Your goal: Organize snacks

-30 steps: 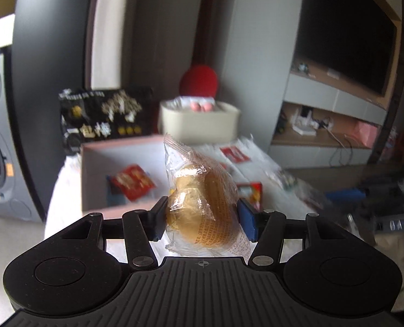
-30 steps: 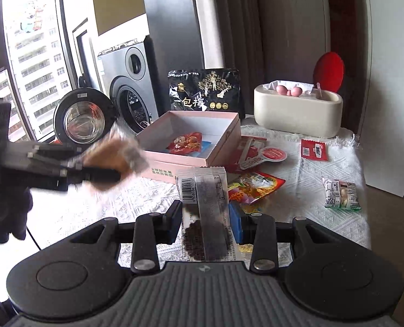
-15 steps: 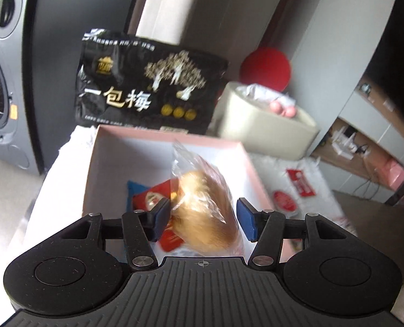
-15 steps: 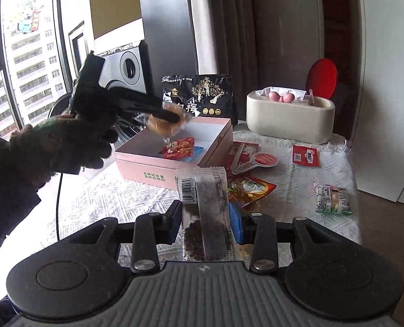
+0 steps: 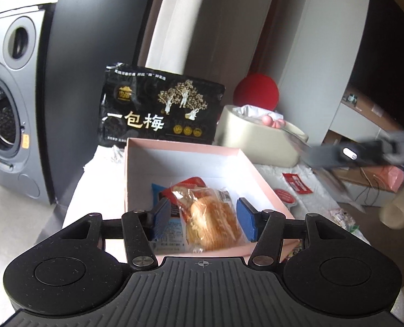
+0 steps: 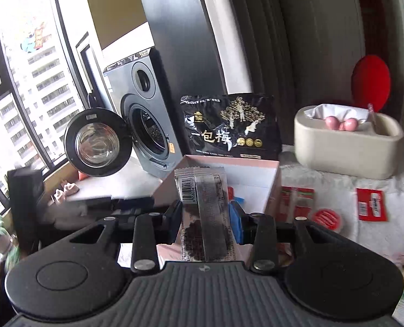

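Observation:
My left gripper (image 5: pixel 204 218) is low inside the pink box (image 5: pixel 183 145), shut on a clear packet of golden bread (image 5: pixel 213 218). The packet spans the gap between the blue pads and hangs just over a red packet (image 5: pixel 191 184) and a blue packet (image 5: pixel 169 227) on the box floor. My right gripper (image 6: pixel 205 215) is shut on a narrow clear packet (image 6: pixel 199 188) with a barcode and dark contents, held upright just before the pink box (image 6: pixel 272 188). In the left wrist view the right gripper (image 5: pixel 351 154) is a grey blur at the right.
A black plum bag (image 5: pixel 161 111) stands behind the box, with a cream tub (image 5: pixel 256 141) to its right. Red packets (image 6: pixel 372 204) and a round red-topped packet (image 6: pixel 326 218) lie on the white cloth to the right. A grey washing machine (image 6: pixel 147 125) stands at the left with its door open.
My left gripper carried the bread packet over the pink box and down into it. My right gripper moved with its narrow packet up close to the box.

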